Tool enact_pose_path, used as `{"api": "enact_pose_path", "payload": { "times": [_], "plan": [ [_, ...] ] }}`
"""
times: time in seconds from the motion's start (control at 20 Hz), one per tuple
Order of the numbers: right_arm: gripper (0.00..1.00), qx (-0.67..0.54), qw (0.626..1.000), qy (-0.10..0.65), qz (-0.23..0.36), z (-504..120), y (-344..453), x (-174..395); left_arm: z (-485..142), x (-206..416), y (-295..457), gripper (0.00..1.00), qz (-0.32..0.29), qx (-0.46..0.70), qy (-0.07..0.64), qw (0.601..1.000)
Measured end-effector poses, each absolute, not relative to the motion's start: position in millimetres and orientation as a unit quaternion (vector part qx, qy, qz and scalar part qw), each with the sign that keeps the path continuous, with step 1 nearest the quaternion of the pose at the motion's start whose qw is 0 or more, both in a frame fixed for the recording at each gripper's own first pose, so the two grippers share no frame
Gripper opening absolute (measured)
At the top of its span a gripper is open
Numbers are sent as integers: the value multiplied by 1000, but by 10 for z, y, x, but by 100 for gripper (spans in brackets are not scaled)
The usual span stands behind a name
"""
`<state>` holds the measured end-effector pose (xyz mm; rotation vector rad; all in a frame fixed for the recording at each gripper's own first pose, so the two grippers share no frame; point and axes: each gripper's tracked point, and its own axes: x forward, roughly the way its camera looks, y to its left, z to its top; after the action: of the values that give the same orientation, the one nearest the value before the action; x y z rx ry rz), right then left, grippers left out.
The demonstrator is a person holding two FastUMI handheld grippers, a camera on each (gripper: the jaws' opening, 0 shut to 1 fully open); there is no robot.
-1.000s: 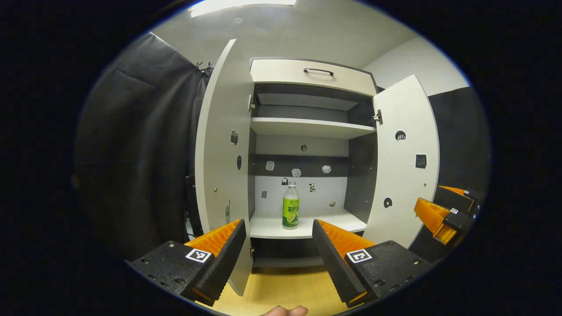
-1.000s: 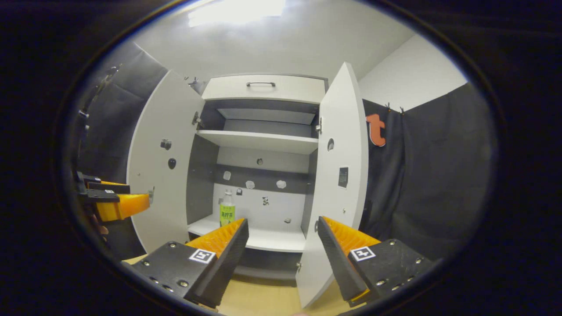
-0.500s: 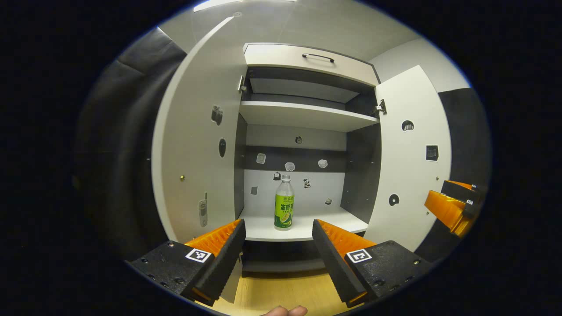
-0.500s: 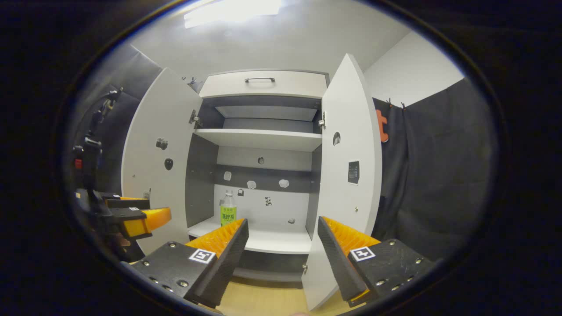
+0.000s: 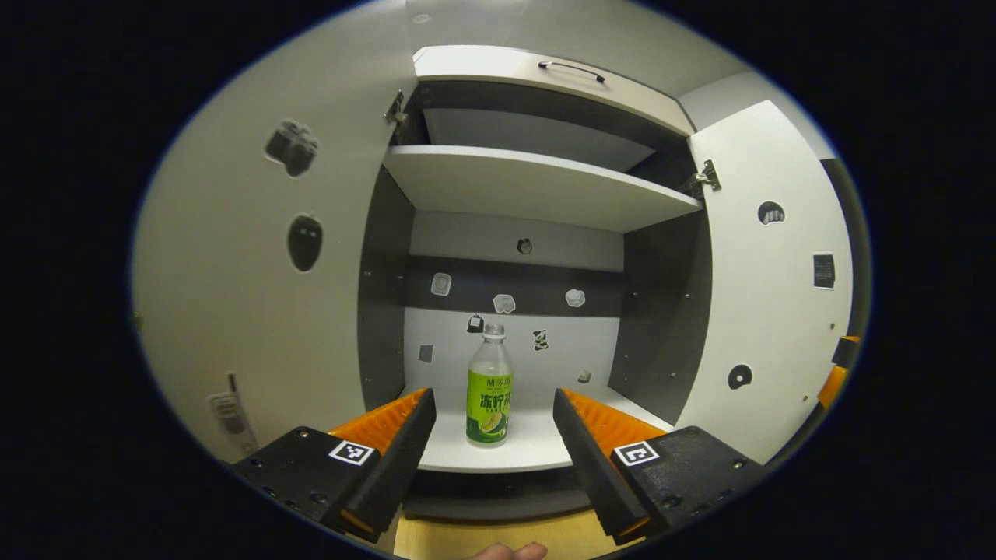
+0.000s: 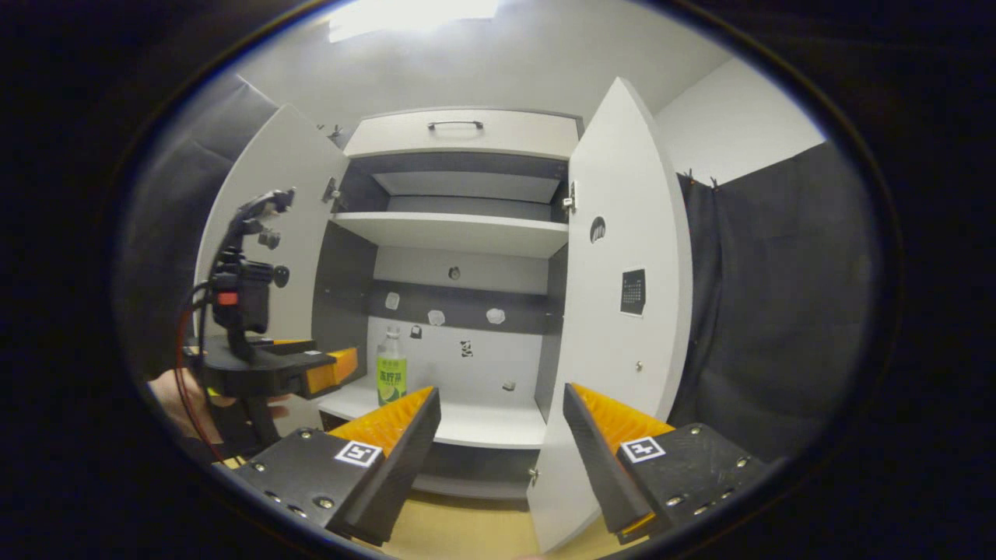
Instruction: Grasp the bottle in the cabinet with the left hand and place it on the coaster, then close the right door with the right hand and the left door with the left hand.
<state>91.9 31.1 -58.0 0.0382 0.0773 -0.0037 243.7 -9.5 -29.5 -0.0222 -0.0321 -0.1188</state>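
Closer now — left gripper (image 5: 490,424), fingers apart, faces the bottle (image 5: 489,397).

The bottle (image 5: 489,397) carries a green label with print too small to read.

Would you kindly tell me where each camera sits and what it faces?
Left gripper view: rides the left claw, open, aimed straight at the bottle on the cabinet's lower shelf; a fingertip shows below.
Right gripper view: rides the right claw, open, farther back, facing the right door; the left claw shows.
Shared: bottle, shelf, both doors.
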Motion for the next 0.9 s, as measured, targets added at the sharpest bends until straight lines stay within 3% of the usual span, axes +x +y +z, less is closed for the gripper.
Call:
{"api": "enact_pose_path", "payload": {
  "times": [0.8,0.9],
  "plan": [
    [94,-3,997,59,-44,-793,-28,817,-1029,4139,-130,96,-60,-3,37,998],
    [94,-14,997,61,-49,-808,-113,747,-1035,4114,-89,88,-52,8,42,998]
  ]
}}
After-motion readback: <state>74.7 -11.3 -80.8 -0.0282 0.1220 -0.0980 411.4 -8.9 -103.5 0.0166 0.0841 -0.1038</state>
